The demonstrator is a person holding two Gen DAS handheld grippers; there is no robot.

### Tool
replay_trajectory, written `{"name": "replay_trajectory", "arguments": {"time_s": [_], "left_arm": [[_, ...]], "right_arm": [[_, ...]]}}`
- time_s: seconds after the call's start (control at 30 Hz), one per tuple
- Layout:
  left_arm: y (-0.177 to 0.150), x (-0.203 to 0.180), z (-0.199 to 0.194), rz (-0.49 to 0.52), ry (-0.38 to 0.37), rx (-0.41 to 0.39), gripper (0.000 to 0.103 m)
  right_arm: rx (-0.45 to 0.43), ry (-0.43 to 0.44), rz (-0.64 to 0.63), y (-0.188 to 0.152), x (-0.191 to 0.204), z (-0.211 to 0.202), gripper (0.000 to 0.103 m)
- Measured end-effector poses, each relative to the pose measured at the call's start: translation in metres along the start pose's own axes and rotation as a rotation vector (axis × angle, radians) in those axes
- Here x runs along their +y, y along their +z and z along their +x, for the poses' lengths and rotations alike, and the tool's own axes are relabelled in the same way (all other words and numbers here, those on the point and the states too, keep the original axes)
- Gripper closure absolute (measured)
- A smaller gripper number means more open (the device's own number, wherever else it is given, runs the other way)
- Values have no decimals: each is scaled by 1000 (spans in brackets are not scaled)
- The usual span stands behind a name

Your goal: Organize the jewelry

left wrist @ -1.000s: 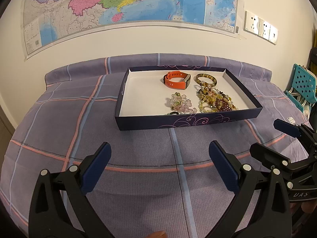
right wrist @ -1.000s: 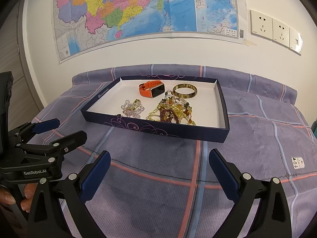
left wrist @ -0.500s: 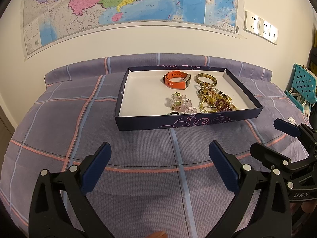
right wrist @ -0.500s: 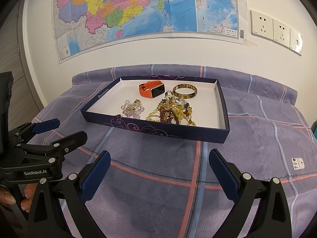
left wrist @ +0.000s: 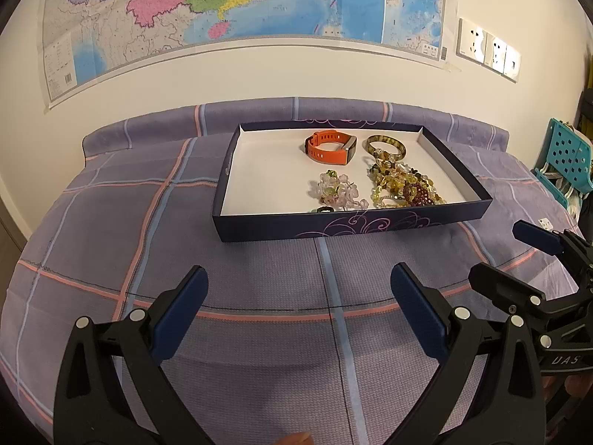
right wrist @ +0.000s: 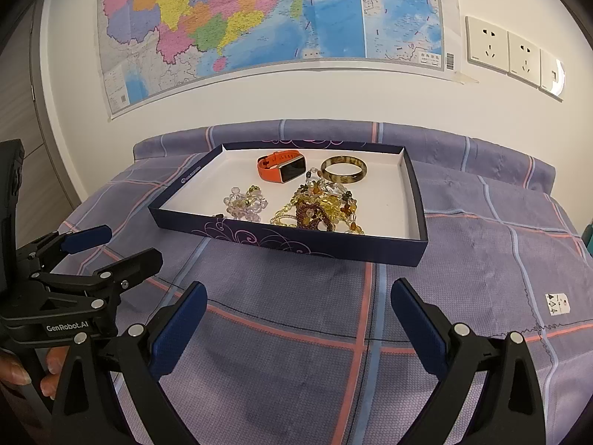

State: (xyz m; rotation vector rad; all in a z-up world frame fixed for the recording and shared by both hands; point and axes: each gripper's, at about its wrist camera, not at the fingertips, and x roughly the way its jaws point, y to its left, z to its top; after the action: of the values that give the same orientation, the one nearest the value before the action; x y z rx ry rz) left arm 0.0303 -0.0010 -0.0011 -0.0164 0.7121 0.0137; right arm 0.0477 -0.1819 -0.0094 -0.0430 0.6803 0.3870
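A dark blue tray [left wrist: 333, 225] [right wrist: 281, 239] with a white floor sits on the purple checked cloth. In it lie an orange smartwatch [left wrist: 330, 147] [right wrist: 280, 166], a brown-green bangle [left wrist: 385, 145] [right wrist: 344, 170], a pink bead bracelet [left wrist: 337, 192] [right wrist: 244, 203] and a tangle of yellow and dark red beads [left wrist: 402, 185] [right wrist: 320, 205]. My left gripper [left wrist: 298, 309] [right wrist: 111, 246] is open and empty, well short of the tray. My right gripper [right wrist: 298, 315] [left wrist: 507, 256] is open and empty, also in front of the tray.
A wall with a large map [left wrist: 229, 3] and sockets [right wrist: 511, 52] stands right behind the table. A teal perforated chair [left wrist: 563, 159] stands at the right. A small white label [right wrist: 557, 303] lies on the cloth at the right.
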Motion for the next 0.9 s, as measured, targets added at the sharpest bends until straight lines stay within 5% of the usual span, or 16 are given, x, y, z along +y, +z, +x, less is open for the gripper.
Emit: {"name": "replay_trajectory", "arguments": {"time_s": [0.9], "left_arm": [[-2,0,3,-4,-2,10,6]], "right_arm": [[2,1,4,0,0,2,7]]}}
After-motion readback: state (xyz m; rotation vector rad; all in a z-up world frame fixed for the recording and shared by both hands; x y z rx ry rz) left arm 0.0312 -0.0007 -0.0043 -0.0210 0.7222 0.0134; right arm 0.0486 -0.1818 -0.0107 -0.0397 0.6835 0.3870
